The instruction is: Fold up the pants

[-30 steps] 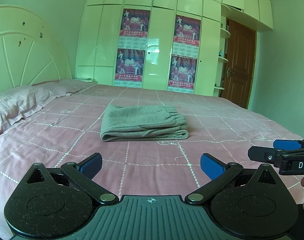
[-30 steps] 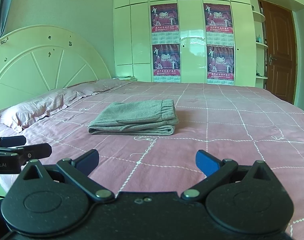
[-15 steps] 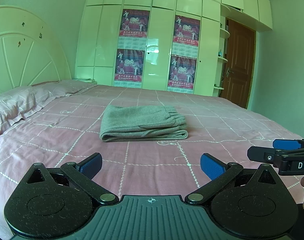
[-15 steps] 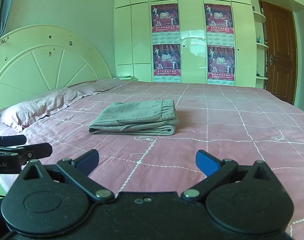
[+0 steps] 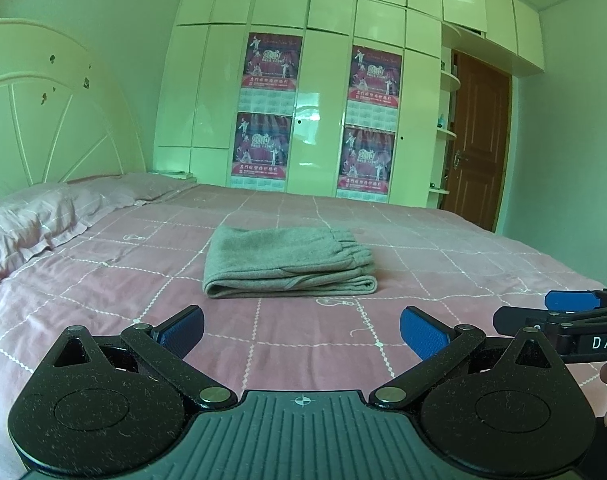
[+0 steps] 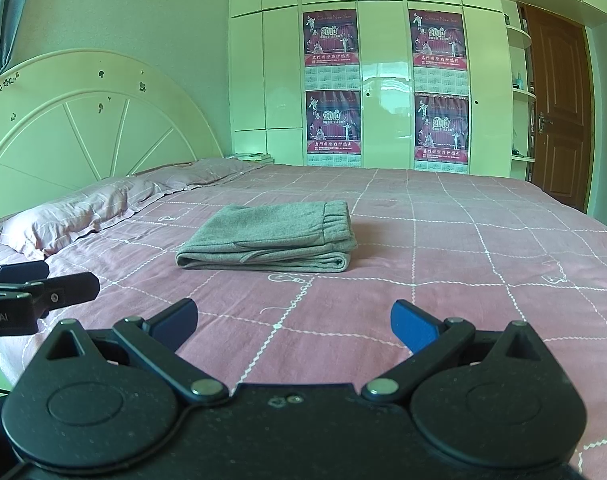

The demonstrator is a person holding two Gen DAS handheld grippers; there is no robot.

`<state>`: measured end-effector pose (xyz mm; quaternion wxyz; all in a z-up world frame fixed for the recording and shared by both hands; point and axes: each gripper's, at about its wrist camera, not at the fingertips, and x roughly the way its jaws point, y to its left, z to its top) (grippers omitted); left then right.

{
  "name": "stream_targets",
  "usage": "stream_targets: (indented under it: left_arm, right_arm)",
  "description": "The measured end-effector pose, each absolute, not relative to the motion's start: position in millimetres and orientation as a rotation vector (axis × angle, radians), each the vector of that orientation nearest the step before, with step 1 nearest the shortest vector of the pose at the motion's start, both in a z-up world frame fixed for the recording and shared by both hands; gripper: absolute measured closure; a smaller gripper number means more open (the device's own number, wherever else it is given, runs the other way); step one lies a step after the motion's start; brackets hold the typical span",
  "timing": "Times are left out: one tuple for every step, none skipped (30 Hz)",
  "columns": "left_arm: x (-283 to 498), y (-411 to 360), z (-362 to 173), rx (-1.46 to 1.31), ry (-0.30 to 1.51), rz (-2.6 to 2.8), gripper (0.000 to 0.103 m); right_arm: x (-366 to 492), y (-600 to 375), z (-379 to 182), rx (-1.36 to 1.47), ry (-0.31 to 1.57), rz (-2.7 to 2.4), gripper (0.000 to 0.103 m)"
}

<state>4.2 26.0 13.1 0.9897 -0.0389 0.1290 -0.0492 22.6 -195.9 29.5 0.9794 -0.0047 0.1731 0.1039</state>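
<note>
Pants (image 5: 289, 262) lie folded, long axis left-right, waistband rightward.

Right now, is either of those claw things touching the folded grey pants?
Apart. In both wrist views, bare pink bedsheet separates the open left gripper and right gripper from the folded pants.

one pants (image 5: 289, 262), four posters (image 6: 330, 38), two pillows (image 6: 63, 220)

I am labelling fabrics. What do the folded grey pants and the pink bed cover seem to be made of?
Folded grey pants: probably a soft knit such as fleece or jersey; matte, slightly fuzzy surface, gathered elastic waistband. Pink bed cover: probably thin woven cotton; flat and smooth, with white stitch-like grid lines. Neither fibre can be confirmed by sight.
</note>
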Motion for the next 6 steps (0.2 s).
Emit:
stream_targets:
  left_arm:
    - [3.9, 25.5, 13.0, -0.078, 0.256, -0.098, 0.0]
    - [3.9, 26.0, 13.1, -0.079, 0.252, -0.098, 0.0]
    - [3.2, 25.8, 13.2, -0.08, 0.249, -0.099, 0.0]
    - [3.2, 26.3, 13.2, -0.082, 0.25, -0.1, 0.0]
    - [3.5, 26.3, 13.1, -0.084, 0.253, -0.103, 0.0]
    - [3.7, 26.4, 13.0, -0.085, 0.255, -0.102, 0.0]
  right_arm:
    - [22.5, -195.8, 29.5, -0.009, 0.349, 0.209, 0.006]
    - [22.5, -195.8, 29.6, -0.009, 0.349, 0.209, 0.006]
    - [22.5, -195.9, 29.6, -0.01, 0.348, 0.209, 0.006]
    - [22.6, -196.0, 29.7, -0.009, 0.348, 0.21, 0.006]
    - [22.6, -196.0, 29.7, -0.01, 0.349, 0.21, 0.006]
    - [22.6, -195.9, 29.6, -0.01, 0.349, 0.21, 0.006]
